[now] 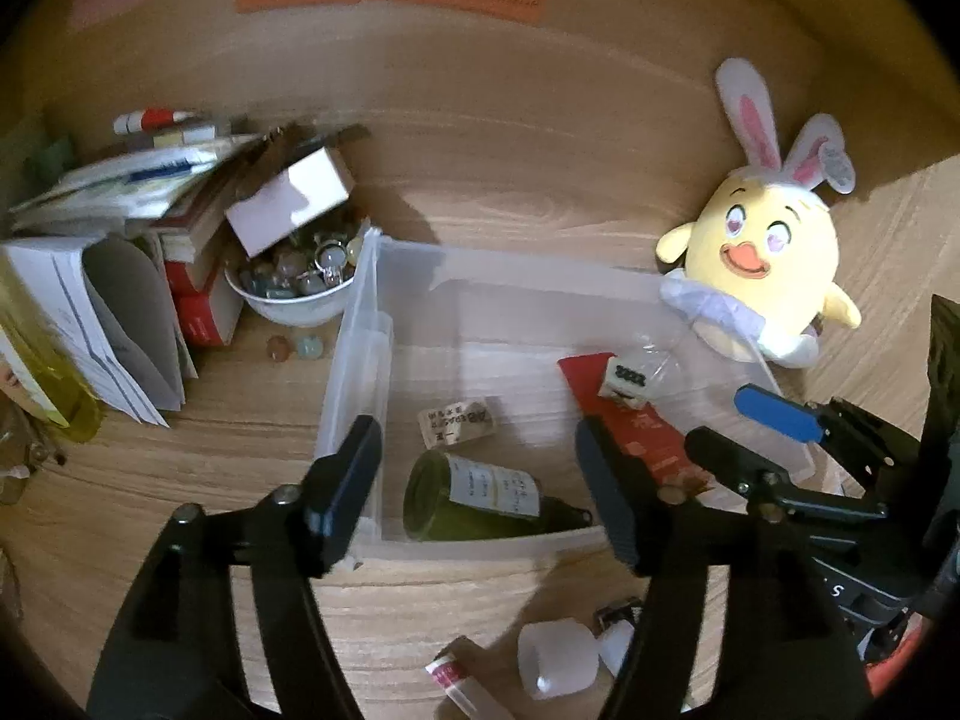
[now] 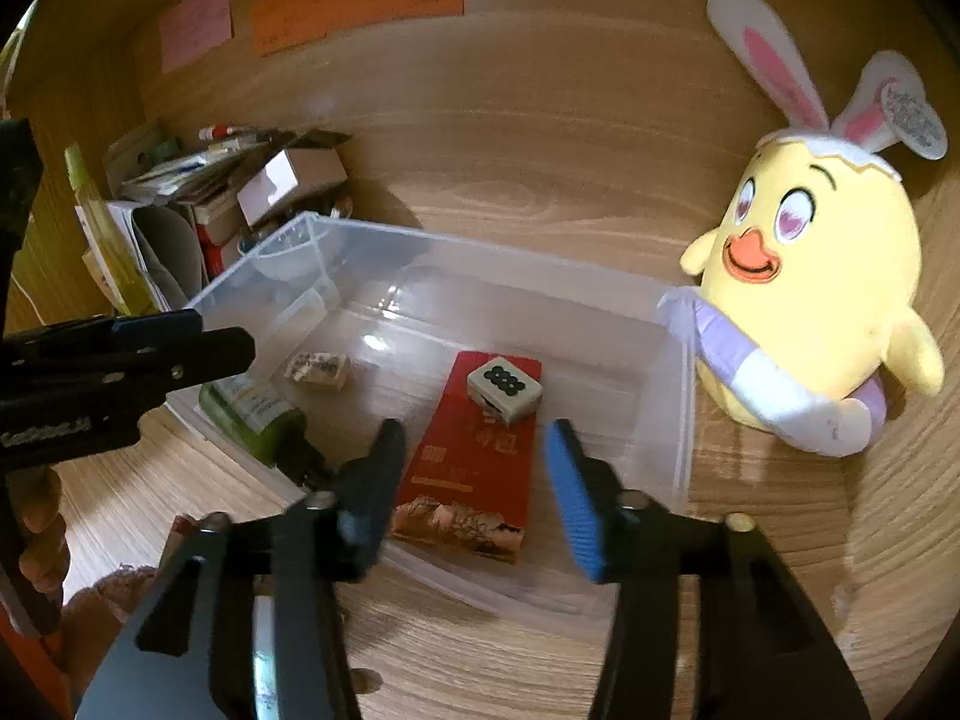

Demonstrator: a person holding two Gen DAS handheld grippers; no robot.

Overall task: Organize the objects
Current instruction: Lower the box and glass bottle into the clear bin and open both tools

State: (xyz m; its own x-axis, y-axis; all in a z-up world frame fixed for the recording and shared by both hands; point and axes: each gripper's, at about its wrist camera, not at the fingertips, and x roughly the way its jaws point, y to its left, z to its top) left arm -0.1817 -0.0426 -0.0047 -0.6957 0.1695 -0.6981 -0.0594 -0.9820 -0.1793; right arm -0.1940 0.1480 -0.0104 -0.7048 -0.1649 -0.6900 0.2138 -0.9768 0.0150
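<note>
My left gripper point(image 1: 480, 492) hangs with its black fingers spread wide and nothing between them, straddling the near left corner of the clear plastic storage bin point(image 1: 384, 252). My right gripper point(image 2: 474, 480), with its blue-padded finger, is also apart and empty, poised over the bin's near wall.

Below the left fingers, a dark green glass bottle with a white label point(image 1: 474, 498) lies on its side against the bin's near wall. I judge it heavy, rigid, slick and breakable, so I would pinch it across the labelled belly, where the paper gives grip, not at the narrow neck. Just behind it lies a small tan printed block point(image 1: 459, 429), light and easy.

Under the right gripper a flat red printed packet point(image 2: 480, 462) lies on the bin floor, with a white tile marked with dark dots point(image 2: 504, 387) resting on its far end. The packet looks thin and bendy and would need lifting by an edge; the tile is hard and small, best taken across its sides.

Outside the bin, on the wooden desk point(image 1: 456, 606) near me, wait a translucent white cap point(image 1: 555, 660) and a small red-banded tube point(image 1: 453, 678), both seemingly light. A yellow plush chick with rabbit ears point(image 2: 816, 294) leans at the bin's right end, soft and squashable anywhere
</note>
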